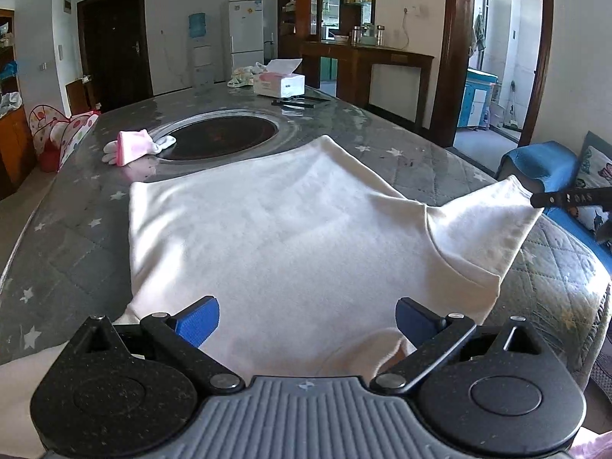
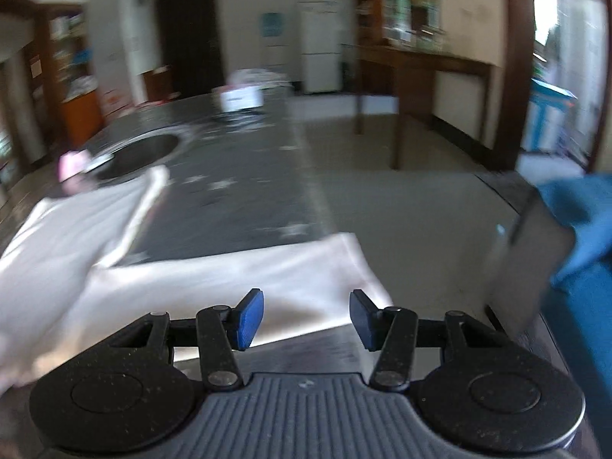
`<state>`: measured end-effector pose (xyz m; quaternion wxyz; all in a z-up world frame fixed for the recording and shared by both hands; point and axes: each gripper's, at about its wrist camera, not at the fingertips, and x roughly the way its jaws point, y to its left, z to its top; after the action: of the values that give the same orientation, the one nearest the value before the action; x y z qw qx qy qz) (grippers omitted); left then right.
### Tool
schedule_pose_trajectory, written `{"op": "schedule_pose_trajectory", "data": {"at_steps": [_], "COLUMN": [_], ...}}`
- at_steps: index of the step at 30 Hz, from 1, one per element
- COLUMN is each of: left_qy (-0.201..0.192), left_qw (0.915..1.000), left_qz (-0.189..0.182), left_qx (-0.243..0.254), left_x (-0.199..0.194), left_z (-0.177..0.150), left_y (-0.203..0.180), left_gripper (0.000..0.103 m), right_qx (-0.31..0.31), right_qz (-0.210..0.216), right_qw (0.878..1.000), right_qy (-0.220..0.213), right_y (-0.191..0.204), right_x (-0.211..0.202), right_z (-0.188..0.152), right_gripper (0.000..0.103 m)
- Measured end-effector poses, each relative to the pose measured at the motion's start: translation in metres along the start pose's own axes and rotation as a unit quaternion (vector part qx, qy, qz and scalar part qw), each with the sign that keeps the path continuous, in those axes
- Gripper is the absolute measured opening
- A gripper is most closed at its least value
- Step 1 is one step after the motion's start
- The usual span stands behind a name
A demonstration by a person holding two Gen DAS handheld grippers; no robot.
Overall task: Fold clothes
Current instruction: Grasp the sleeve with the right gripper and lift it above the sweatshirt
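White garment [image 1: 275, 229] flat before open left gripper [image 1: 308, 319]

Pink glove [image 1: 132, 147], tissue box [image 1: 279, 80] — white fridge [image 1: 246, 30] beyond.

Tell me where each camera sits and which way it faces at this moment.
Left wrist: sits on the left gripper, looks forward over the white garment spread on the grey table; its open blue-padded fingers show, and the other gripper's tip at the right edge.
Right wrist: sits on the right gripper, blurred, faces the table's right edge and the garment's sleeve; its open fingers show.
Shared: garment, table with round inset, tissue box, white fridge.
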<state>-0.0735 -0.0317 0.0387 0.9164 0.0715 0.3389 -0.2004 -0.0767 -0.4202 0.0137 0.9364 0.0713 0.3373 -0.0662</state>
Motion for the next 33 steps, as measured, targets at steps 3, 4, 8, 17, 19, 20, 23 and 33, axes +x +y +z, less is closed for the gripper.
{"op": "schedule_pose_trajectory", "data": {"at_steps": [3, 4, 8, 17, 19, 20, 23, 33], "left_qy": [0.002, 0.003, 0.009, 0.013, 0.013, 0.014, 0.016, 0.013], "left_qw": [1.0, 1.0, 1.0, 0.9999, 0.9998, 0.9997, 0.9996, 0.9996], "left_qz": [-0.001, -0.001, -0.002, -0.002, -0.002, -0.001, -0.002, -0.013], "left_qx": [0.003, 0.004, 0.003, 0.011, 0.017, 0.019, 0.024, 0.022], "left_x": [0.0, 0.0, 0.003, 0.004, 0.004, 0.004, 0.005, 0.0], "left_z": [-0.001, -0.002, -0.003, -0.005, -0.006, -0.006, -0.007, -0.015], "left_y": [-0.002, -0.003, -0.005, -0.013, -0.016, -0.017, -0.02, -0.021], "left_gripper": [0.102, 0.102, 0.102, 0.103, 0.103, 0.103, 0.103, 0.103], "right_qx": [0.04, 0.056, 0.113, 0.124, 0.116, 0.112, 0.099, -0.006], "right_qz": [-0.018, -0.016, 0.016, 0.056, 0.061, 0.066, 0.088, 0.206], "right_qw": [0.999, 0.998, 0.993, 0.991, 0.991, 0.991, 0.991, 0.975], "right_qy": [0.006, 0.011, 0.017, 0.0, -0.009, -0.015, -0.035, -0.086], "right_y": [-0.022, -0.027, -0.044, -0.046, -0.04, -0.036, -0.022, 0.065], "right_x": [0.015, 0.02, 0.027, 0.019, 0.01, 0.007, -0.005, -0.045], "right_z": [0.0, -0.001, -0.004, -0.004, 0.001, 0.005, 0.018, 0.084], "right_gripper": [0.051, 0.051, 0.042, 0.008, 0.008, 0.008, 0.008, 0.008]}}
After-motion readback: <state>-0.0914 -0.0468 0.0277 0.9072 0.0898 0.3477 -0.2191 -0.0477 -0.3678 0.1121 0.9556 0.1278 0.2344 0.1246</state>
